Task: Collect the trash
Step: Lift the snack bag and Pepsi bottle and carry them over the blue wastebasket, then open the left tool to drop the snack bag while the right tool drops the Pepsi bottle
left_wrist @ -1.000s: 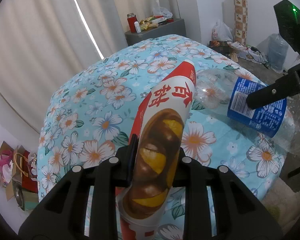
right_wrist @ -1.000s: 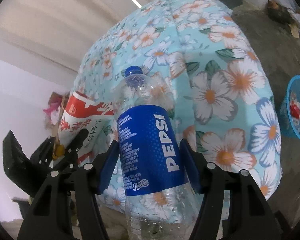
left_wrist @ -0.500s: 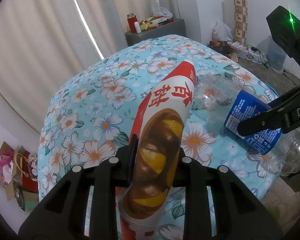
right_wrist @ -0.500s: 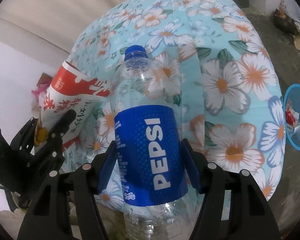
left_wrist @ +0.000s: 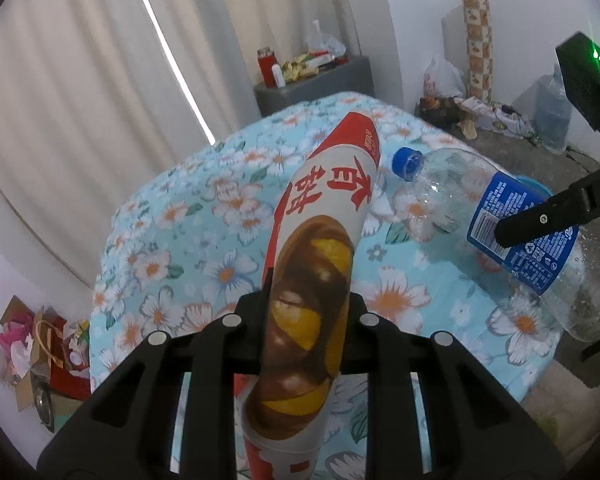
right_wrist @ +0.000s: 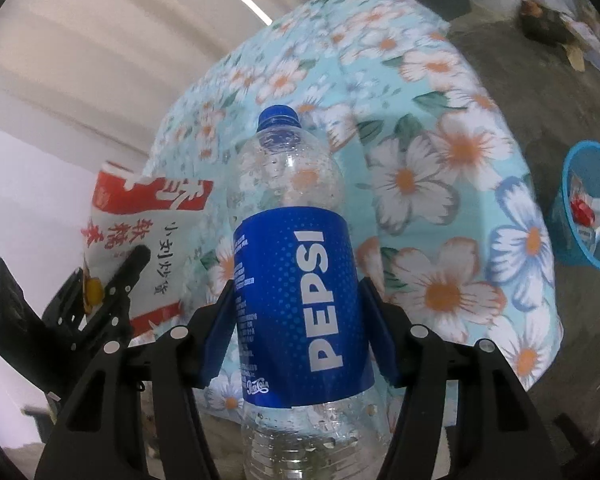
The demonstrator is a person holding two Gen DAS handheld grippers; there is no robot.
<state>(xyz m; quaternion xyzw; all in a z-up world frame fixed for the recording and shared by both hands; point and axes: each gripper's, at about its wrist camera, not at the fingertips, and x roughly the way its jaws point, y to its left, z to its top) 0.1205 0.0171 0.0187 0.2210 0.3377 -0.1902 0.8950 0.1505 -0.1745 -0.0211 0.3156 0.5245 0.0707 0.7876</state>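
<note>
Your left gripper (left_wrist: 306, 308) is tightening on the snack bag (left_wrist: 312, 264), held above the floral table (left_wrist: 172, 240); your right gripper (right_wrist: 300, 300) is squeezing the Pepsi bottle (right_wrist: 296, 280); the blue bin (right_wrist: 588, 208) sits on the floor beyond the table.

Both wrist cameras peer down their own tongs, close over the turquoise flower-print tablecloth (left_wrist: 204, 240) (right_wrist: 440, 184); each catches the other's tongs and load beside it.
</note>
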